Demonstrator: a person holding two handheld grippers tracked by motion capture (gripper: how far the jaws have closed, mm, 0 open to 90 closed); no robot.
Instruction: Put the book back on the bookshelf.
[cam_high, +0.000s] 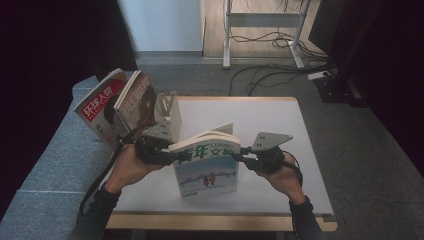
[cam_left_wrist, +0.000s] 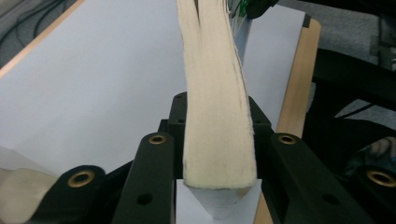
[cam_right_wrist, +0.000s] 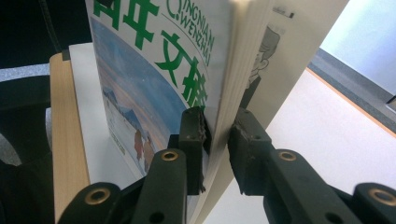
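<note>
Near the front edge of the white surface (cam_high: 280, 125), the magazine (cam_high: 207, 167) with green lettering stands upright, cover facing the person, pages fanned a bit at the top. Left gripper (cam_high: 167, 156) clamps its left edge; in the left gripper view the cream page block (cam_left_wrist: 217, 116) sits between both black jaws, which touch its sides. Right gripper (cam_high: 245, 157) pinches the right edge; in the right gripper view the pads (cam_right_wrist: 194, 135) press the cover on one side and the back pages on the other, near the bottom of the green title. Both hands level with each other, one either side of the magazine. Far-left corner of the surface: a light holder (cam_high: 170, 112) with two more magazines (cam_high: 117, 107) leaning left against it, tilted, red-and-white cover outermost.
</note>
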